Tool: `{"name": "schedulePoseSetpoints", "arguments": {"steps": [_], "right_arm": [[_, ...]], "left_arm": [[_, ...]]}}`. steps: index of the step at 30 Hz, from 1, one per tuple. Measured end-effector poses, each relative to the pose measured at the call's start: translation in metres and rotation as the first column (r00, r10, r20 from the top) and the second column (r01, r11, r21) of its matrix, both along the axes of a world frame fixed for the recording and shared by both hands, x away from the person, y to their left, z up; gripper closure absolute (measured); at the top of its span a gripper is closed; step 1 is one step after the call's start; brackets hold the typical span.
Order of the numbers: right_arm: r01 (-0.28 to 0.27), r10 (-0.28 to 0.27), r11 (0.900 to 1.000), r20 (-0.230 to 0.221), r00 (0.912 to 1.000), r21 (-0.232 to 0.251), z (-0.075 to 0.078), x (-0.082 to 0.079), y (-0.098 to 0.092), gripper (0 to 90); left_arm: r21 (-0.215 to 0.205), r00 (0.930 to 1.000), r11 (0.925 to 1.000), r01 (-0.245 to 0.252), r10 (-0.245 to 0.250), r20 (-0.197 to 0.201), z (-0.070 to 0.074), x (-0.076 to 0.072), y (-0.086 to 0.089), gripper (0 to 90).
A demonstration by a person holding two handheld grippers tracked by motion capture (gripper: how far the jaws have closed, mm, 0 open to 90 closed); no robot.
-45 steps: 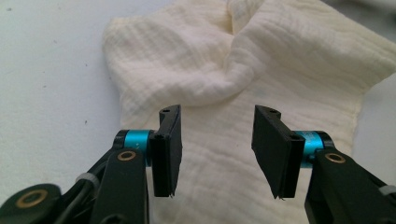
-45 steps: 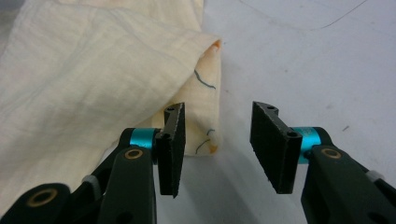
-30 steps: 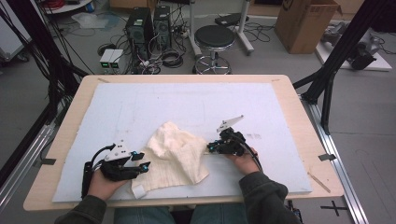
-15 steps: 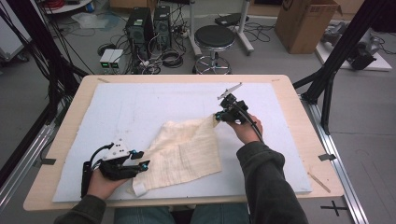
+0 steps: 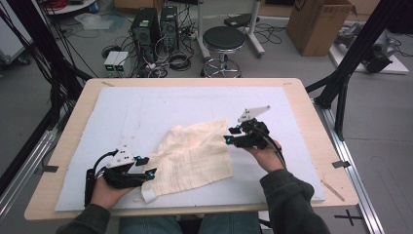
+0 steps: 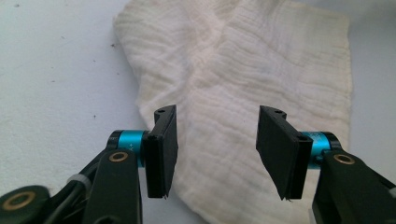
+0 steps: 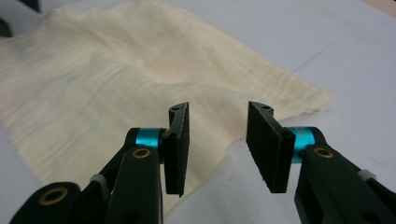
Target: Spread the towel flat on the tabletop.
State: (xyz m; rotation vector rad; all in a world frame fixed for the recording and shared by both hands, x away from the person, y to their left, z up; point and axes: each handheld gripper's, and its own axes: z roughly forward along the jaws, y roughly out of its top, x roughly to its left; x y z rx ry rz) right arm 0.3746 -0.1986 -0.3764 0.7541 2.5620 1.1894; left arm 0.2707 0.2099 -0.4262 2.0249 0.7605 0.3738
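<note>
Where the person's sleeves cross the near edge of the table (image 5: 68,146), the left tongs (image 5: 150,168) lie low by the near left part of the white mat (image 5: 146,107), jaws standing well apart over the near corner of the cream cloth (image 5: 195,156); they have just been opening, the cloth lies under the gap, and the pads do not press on it. In the left gripper view the left tongs (image 6: 215,149) look along the cloth (image 6: 243,70), which runs away in soft ridges. The cloth is spread mostly flat near the middle of the mat, a little toward the near edge, one corner reaching the right tongs (image 5: 229,135). Those sit toward the right edge, raised, jaws partly apart and just opened; in the right gripper view the right tongs (image 7: 217,140) hold nothing, the cloth's corner (image 7: 303,98) lying beyond them. Nothing stands between either tongs and the cloth. Past the far edge stand a round stool (image 5: 224,39), two computer towers (image 5: 156,24) amid cables, and a cardboard box (image 5: 319,24).
</note>
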Motion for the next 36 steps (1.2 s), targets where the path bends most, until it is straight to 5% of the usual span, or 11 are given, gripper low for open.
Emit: {"name": "schedulePoseSetpoints", "arguments": {"steps": [7,12,22,28,36], "right_arm": [[-0.107,0.11,0.991,-0.032,0.9934,0.077,-0.019,-0.037,-0.002,56.5],[-0.163,0.165,0.985,-0.048,0.9851,0.053,-0.038,-0.051,0.001,56.2],[-0.19,0.188,0.982,-0.079,0.979,-0.019,-0.056,-0.056,-0.002,58.8],[-0.201,0.196,0.978,-0.082,0.9772,-0.062,-0.062,-0.056,0.002,64.7],[-0.183,0.178,0.982,-0.108,0.9781,-0.045,-0.062,-0.054,0.0,77.7]], "left_arm": [[0.001,1.0,1.0,0.003,-0.003,0.005,0.002,-0.005,-0.001,41.7],[0.001,0.9995,0.9995,0.031,-0.031,0.006,0.003,-0.013,0.0,41.5],[0.08,0.992,0.9894,0.122,-0.118,-0.044,-0.005,-0.017,-0.01,51.3],[0.134,0.9888,0.9817,0.136,-0.126,-0.08,-0.015,-0.012,-0.013,56.5],[0.121,0.9914,0.9853,0.12,-0.113,-0.065,-0.017,-0.011,-0.013,66.2]]}}
